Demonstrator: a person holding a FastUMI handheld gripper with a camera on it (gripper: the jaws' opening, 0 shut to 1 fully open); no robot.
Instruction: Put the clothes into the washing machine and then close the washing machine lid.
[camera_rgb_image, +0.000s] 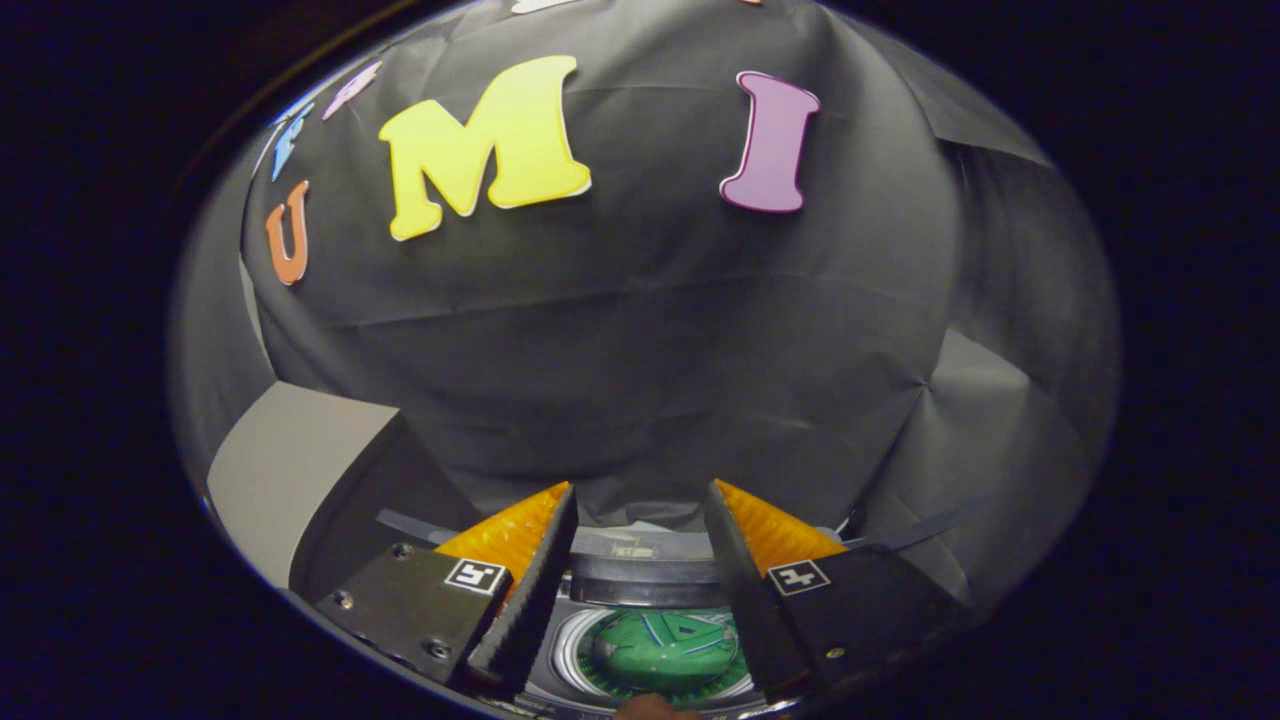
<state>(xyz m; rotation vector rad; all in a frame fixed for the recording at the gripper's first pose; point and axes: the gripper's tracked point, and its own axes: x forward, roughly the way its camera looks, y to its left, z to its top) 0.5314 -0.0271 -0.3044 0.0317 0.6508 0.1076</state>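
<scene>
Two fingers of my tongs (640, 500) stand apart, gripping nothing, above the washing machine (640, 585). Its round mouth faces up between them, and green clothes (665, 650) lie in the drum, their long axis running across from finger to finger.

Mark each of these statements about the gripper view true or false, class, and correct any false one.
1. The gripper is open, fingers apart. True.
2. A green garment lies in the washing machine's drum, seen between the fingers. True.
3. Both fingers press on the green garment. False: nothing is between the fingertips; the garment lies below them.
4. The washing machine lid is shut over the drum. False: the drum opening is uncovered, the garment showing inside.
5. The booth wall rises beyond the fingers. True.
</scene>
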